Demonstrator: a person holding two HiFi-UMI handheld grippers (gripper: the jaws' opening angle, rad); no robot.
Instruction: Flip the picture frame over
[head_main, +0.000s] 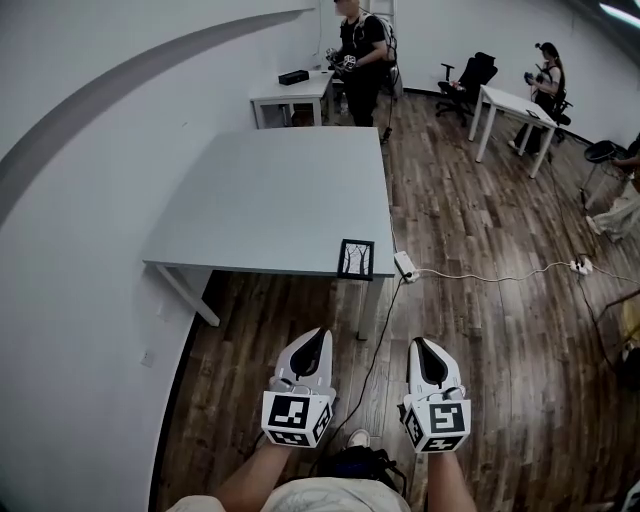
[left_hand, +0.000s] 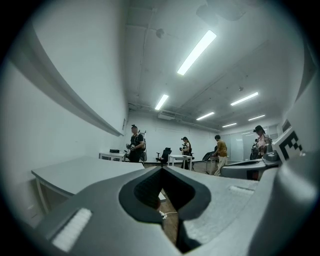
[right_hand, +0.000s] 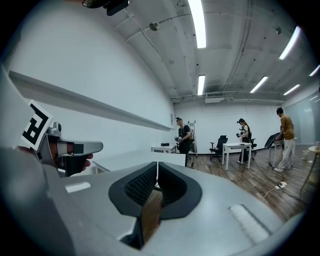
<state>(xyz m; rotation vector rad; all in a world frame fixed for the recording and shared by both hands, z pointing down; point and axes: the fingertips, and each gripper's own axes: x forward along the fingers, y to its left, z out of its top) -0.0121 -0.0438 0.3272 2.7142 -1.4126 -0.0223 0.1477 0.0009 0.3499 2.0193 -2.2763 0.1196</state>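
Resting untouched well ahead of the closed, empty left gripper (head_main: 318, 337) and right gripper (head_main: 424, 347), the small black picture frame (head_main: 357, 258) is judged not yet flipped.

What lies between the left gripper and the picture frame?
In the head view, only bare wooden floor and the near edge of the table separate the left gripper from the picture frame.

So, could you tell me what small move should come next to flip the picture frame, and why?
Probably carry both grippers forward toward the near right corner of the table. The picture frame sits there by the edge, while the left gripper and right gripper hang short of it above the floor, both with jaws together and nothing between them.
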